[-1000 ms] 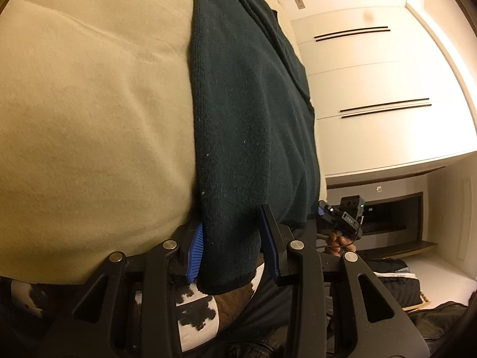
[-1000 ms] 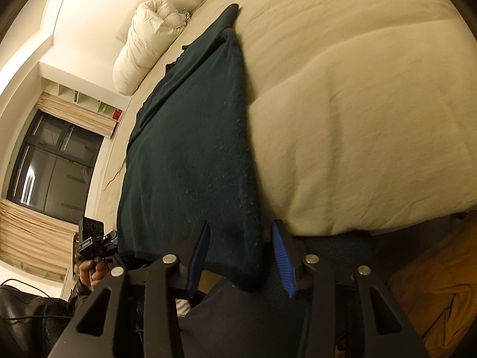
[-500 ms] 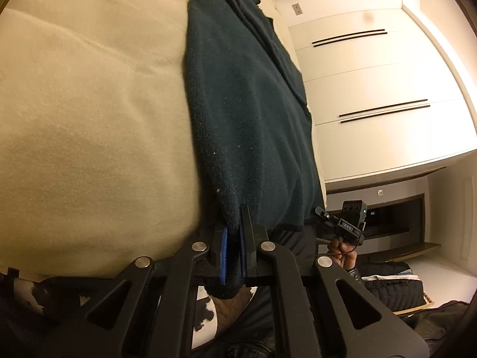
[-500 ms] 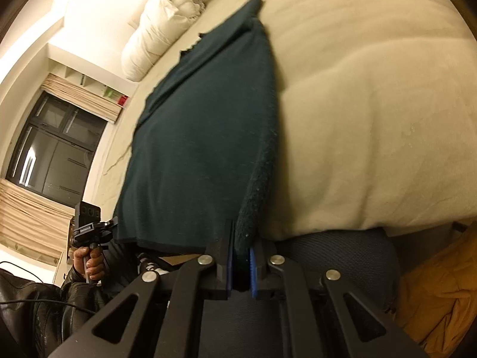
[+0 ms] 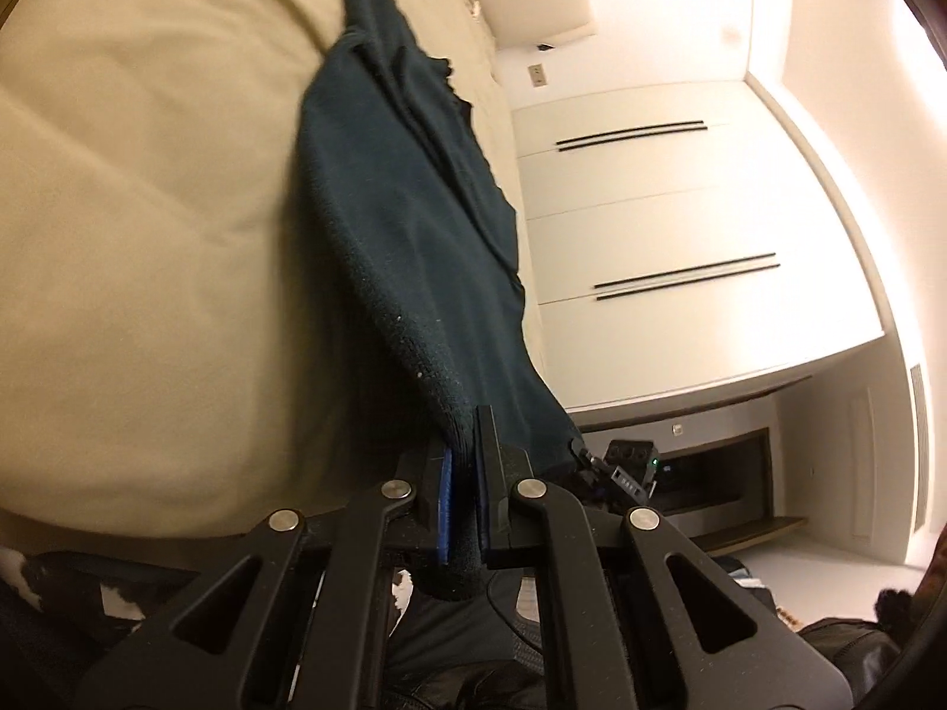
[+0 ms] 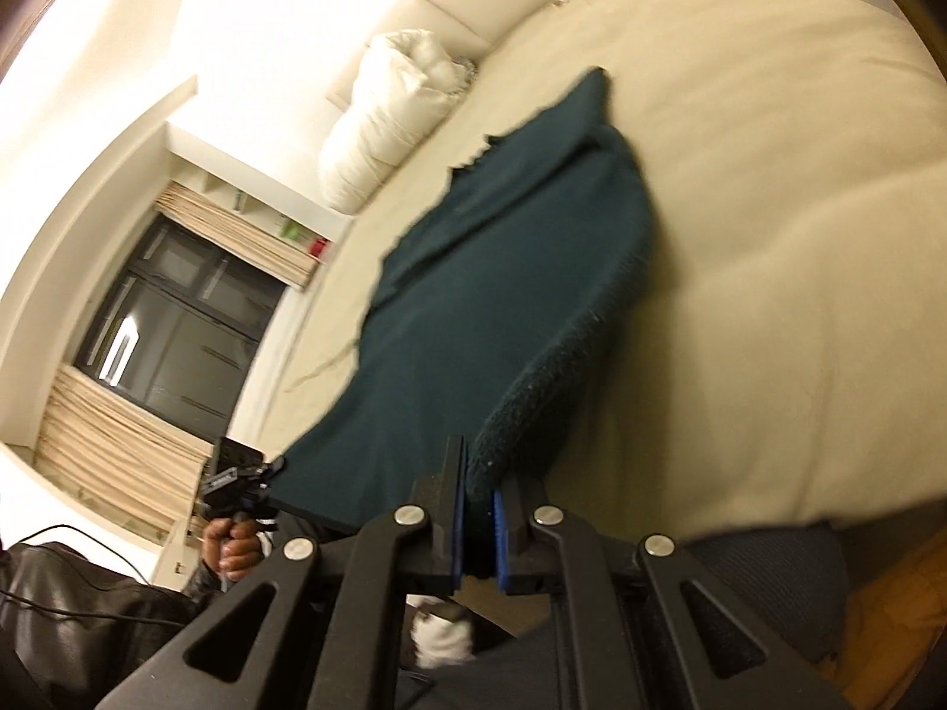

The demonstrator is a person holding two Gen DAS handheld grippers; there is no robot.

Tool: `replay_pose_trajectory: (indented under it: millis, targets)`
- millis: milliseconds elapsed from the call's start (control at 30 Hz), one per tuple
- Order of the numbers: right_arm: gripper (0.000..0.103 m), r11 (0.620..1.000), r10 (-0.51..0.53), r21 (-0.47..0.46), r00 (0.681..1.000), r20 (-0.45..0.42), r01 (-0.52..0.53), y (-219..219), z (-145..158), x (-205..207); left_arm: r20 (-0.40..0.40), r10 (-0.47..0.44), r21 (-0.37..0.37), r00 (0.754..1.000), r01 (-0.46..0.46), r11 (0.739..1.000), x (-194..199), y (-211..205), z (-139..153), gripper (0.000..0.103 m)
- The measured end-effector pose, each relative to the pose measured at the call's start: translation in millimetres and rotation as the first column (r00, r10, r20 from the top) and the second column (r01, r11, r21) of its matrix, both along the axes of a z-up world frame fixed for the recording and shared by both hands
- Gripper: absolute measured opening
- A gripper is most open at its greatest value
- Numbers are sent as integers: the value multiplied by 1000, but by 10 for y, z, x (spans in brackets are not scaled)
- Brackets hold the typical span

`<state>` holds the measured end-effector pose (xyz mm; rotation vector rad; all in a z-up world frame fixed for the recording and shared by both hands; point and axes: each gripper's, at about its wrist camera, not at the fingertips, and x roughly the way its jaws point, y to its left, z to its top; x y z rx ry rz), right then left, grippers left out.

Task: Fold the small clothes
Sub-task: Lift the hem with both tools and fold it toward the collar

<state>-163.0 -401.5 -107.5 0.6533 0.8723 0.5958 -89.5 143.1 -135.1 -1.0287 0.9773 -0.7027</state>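
left fingers (image 5: 464, 497) clamp sweater (image 5: 408, 248) hem corner | right fingers (image 6: 478, 523) clamp other corner | sweater near end lifted, rest on bed (image 5: 148, 207) | no fold finished, all folds left

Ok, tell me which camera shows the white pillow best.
The right wrist view. The white pillow lies in plain sight at the head of the bed, beyond the dark green garment. The left wrist view does not show it, only garment, bed and wardrobe.
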Motion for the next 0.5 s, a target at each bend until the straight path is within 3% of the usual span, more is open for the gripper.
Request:
replay_pose_trajectory:
  millis: [300,500]
  targets:
    - [9,997,8,76,998,68,-14,122,214,397,-18,30,-24,999,-31,999,157,68,29,5]
    - [8,986,-55,163,996,76,42,48,349,979,26,70,-79,997,-67,995,781,100,338,5]
